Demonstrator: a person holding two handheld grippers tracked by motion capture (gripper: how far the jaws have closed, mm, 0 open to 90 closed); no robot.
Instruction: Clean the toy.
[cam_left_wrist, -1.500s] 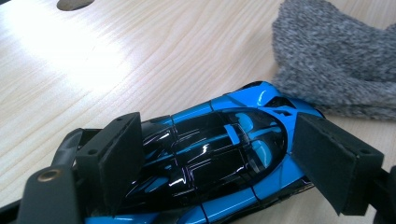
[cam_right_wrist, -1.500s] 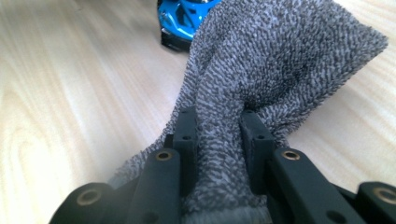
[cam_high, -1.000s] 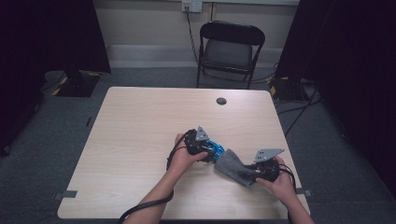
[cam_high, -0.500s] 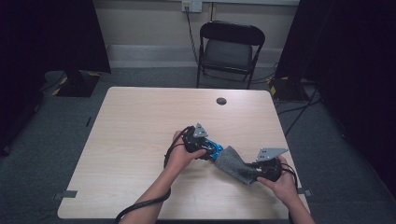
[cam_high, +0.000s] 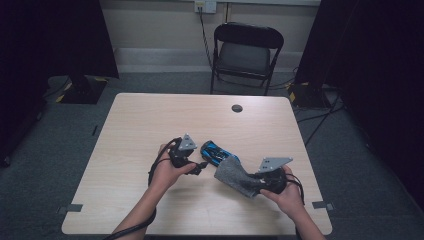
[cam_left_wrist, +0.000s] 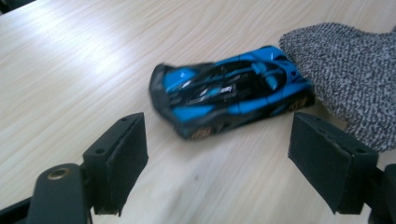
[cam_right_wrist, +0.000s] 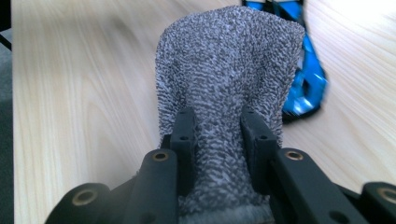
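Note:
A blue and black toy car (cam_high: 216, 151) rests on the wooden table (cam_high: 145, 125); the left gripper view shows the car (cam_left_wrist: 231, 95) lying crosswise just beyond my jaws. My left gripper (cam_high: 201, 166) (cam_left_wrist: 217, 158) is open, with its jaws wide apart and nothing between them. My right gripper (cam_high: 254, 186) (cam_right_wrist: 219, 140) is shut on a grey knitted cloth (cam_high: 234, 175) (cam_right_wrist: 229, 60). The cloth (cam_left_wrist: 345, 65) hangs forward from the jaws, and its far end lies over one end of the car (cam_right_wrist: 308, 79).
A small dark round hole (cam_high: 237, 108) sits near the table's far edge. A black folding chair (cam_high: 246, 52) stands behind the table, with cables on the floor at the right. Bare tabletop stretches to the left and far side.
My left gripper has drawn back to the left, away from the car. My right gripper has shifted slightly left with the cloth, bringing it closer over the car.

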